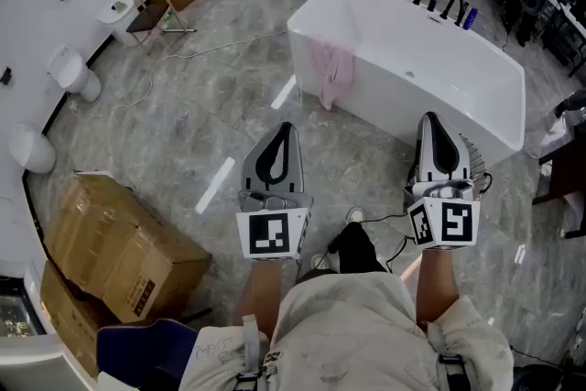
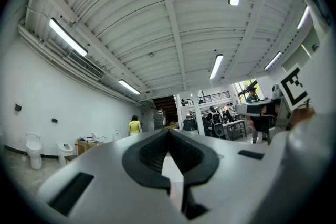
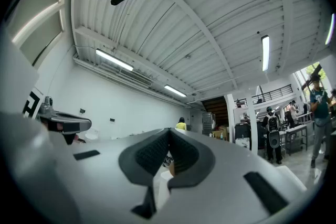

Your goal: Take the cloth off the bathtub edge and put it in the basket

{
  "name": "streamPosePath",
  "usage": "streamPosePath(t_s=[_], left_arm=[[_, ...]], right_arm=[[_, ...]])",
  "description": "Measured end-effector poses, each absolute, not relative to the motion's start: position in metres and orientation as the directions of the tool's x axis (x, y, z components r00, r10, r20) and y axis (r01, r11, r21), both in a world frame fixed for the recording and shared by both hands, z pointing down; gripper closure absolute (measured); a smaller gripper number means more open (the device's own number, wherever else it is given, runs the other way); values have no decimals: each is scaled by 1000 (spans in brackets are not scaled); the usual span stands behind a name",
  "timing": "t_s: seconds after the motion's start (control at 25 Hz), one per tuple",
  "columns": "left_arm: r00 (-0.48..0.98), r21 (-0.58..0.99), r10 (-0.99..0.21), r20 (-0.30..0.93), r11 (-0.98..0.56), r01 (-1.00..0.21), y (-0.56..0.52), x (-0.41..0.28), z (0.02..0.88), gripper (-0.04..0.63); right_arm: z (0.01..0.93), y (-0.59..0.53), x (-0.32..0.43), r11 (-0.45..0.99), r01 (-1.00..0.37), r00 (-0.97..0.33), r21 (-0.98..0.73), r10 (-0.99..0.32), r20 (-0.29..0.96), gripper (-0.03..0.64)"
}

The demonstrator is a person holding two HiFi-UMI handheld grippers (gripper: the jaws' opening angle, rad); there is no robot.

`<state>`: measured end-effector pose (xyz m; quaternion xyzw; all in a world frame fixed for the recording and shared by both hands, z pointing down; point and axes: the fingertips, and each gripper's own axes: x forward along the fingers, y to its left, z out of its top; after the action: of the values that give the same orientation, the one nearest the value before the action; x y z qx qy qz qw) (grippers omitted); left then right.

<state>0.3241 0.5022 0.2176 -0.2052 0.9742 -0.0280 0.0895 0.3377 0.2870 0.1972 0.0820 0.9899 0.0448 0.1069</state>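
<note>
1. The left gripper point(image 1: 282, 133) and right gripper point(image 1: 430, 120) were both closed, jaw tips together, holding and touching nothing
2. The pink cloth point(image 1: 331, 74) hung over the near edge of the white tub point(image 1: 430, 78), well ahead of both grippers
3. Only the head view showed tub and cloth; the gripper views tilted up to a ribbed ceiling point(image 2: 157, 18), strip lights point(image 2: 68, 38) and a distant person in yellow point(image 2: 135, 126)
4. The floor point(image 1: 183, 133) was grey marble; boxes point(image 1: 119, 243) sat at left, toilets point(image 1: 78, 73) beyond them
</note>
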Motion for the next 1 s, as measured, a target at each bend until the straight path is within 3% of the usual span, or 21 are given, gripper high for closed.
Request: streamPosePath(t_s=[0.52,1.0], left_arm=[[-900,-94,-411,-146,911,-401,481,317,220,592],[-903,-91,-417,-98,908,-410,447,268,232,591]], right_arm=[[202,263,332,987,140,-967,83,154,-203,628],[218,230,284,985,173,-968,-15,168,-186,627]])
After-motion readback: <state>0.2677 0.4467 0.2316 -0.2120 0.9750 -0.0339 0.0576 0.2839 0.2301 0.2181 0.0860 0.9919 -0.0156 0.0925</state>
